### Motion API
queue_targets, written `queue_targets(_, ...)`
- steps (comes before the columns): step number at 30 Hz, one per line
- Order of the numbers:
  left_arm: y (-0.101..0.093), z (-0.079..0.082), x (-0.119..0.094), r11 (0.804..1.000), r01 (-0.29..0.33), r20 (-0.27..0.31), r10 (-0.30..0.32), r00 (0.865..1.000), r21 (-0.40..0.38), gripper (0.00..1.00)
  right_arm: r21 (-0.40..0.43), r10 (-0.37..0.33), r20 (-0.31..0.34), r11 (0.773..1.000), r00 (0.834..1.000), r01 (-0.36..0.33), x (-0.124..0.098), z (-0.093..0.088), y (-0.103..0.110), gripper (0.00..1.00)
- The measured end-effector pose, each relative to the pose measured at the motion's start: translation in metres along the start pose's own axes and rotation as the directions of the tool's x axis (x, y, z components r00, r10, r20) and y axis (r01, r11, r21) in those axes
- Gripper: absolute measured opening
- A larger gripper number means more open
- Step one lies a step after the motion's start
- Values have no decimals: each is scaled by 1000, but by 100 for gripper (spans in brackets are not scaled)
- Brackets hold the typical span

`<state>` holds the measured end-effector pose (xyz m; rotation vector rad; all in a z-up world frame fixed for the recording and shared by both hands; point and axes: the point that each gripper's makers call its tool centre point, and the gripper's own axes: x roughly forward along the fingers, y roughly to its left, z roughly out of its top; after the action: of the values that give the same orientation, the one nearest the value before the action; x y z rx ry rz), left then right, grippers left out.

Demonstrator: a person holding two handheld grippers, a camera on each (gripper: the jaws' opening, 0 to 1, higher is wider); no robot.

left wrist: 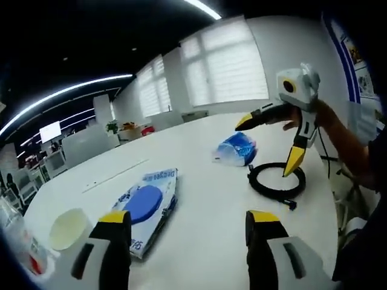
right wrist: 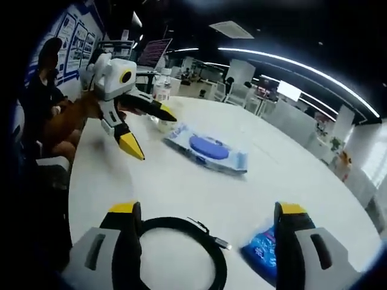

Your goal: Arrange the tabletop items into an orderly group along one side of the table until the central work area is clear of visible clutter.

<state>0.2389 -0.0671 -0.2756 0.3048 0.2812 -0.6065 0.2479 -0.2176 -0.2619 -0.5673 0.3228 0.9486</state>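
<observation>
In the left gripper view the left gripper (left wrist: 188, 241) rises from the bottom edge with its two yellow-tipped jaws spread wide apart and nothing between them, held over the white bench (left wrist: 205, 211). Just beyond the left jaw lies a flat wipes packet (left wrist: 147, 205) with a blue oval lid, and to its left, near the bench edge, sits a pale round cup (left wrist: 69, 228) beside a clear bottle (left wrist: 18, 244) that is partly cut off. Farther across, a coiled black cable (left wrist: 277, 181) lies flat on the bench, and just behind it to the left rests a crumpled blue bag (left wrist: 237, 148). Above the coil hangs the right gripper (left wrist: 271, 140), held in a person's hand (left wrist: 314, 116), its jaws parted wide with one tip pointing down over the cable and nothing gripped. In the right gripper view the same cable loop (right wrist: 181, 251) lies closest, between that gripper's own open jaws, with the blue bag (right wrist: 263, 251) just inside the right jaw. Beyond them sits the wipes packet (right wrist: 208, 148), then the left gripper (right wrist: 148, 130) with its jaws apart, and past it a bottle (right wrist: 161, 84) stands at the far end of the bench.
</observation>
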Motion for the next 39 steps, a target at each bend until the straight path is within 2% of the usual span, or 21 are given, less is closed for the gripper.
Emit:
queue_targets(20, 18, -14, 5, 996, -77, -61, 79, 995, 34, 69, -62, -29, -2, 998, 1000, 29, 16, 9, -2, 69)
queue_targets(27, 23, -16, 4, 994, -94, -71, 97, 993, 48, 67, -66, -44, -9, 997, 999, 43, 23, 8, -7, 67)
queue_targets(39, 25, -18, 10, 991, -98, -87, 107, 990, 96, 54, -108, -55, -13, 993, 998, 53, 35, 11, -10, 60)
